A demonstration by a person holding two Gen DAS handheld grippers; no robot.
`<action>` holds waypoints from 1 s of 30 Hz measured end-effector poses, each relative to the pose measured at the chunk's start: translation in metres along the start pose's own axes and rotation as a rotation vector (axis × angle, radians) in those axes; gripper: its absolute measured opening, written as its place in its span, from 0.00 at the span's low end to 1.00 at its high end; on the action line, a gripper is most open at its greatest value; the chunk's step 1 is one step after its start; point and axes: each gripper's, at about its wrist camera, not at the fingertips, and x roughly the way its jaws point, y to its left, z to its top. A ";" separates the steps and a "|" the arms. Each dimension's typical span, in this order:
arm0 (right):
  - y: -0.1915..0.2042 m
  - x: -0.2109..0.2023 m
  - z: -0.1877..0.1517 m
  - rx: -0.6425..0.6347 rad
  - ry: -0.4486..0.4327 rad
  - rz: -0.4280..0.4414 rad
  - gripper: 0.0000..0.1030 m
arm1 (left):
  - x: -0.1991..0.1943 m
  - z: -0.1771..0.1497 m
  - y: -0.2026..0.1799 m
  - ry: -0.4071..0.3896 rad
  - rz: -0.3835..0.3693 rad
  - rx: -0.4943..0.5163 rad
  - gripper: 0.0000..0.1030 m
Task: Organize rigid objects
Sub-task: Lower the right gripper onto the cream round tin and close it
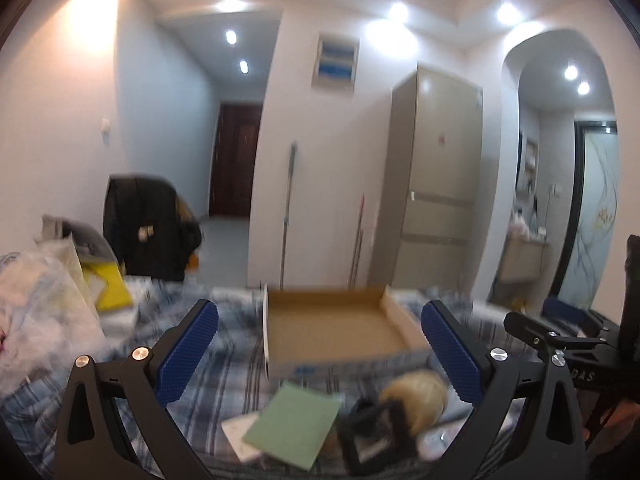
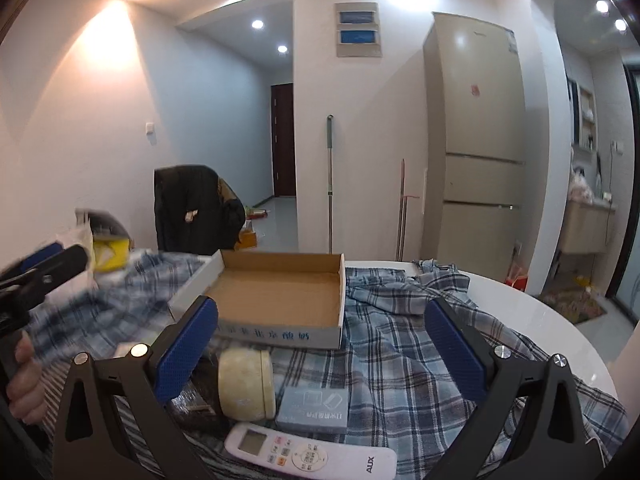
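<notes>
white remote [image 2: 310,455] at 6 o'clock; i note right gripper [image 2: 320,344] and left gripper [image 1: 320,346] spread wide, holding nothing; cardboard box [image 2: 276,294] at 12.

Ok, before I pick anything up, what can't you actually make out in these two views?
- Black item, left wrist view: motion blur, identity unclear.
- White remote, right wrist view: right end cut off behind the gripper's finger.
- Dark item, right wrist view: hidden behind the cream jar and left finger.
- Cardboard box lettering: partly covered by that finger.
</notes>
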 end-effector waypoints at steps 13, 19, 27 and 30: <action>0.023 -0.017 0.037 0.039 -0.011 0.046 1.00 | -0.053 0.034 -0.019 -0.191 0.130 0.059 1.00; 0.031 0.002 0.029 0.022 0.027 0.090 1.00 | -0.044 0.021 -0.013 -0.218 0.174 0.047 1.00; 0.033 0.050 -0.016 -0.029 0.186 0.153 0.90 | -0.009 -0.016 -0.005 -0.175 0.275 0.082 1.00; 0.037 0.066 -0.032 -0.074 0.264 0.184 0.81 | 0.003 -0.031 0.003 -0.114 0.249 0.050 1.00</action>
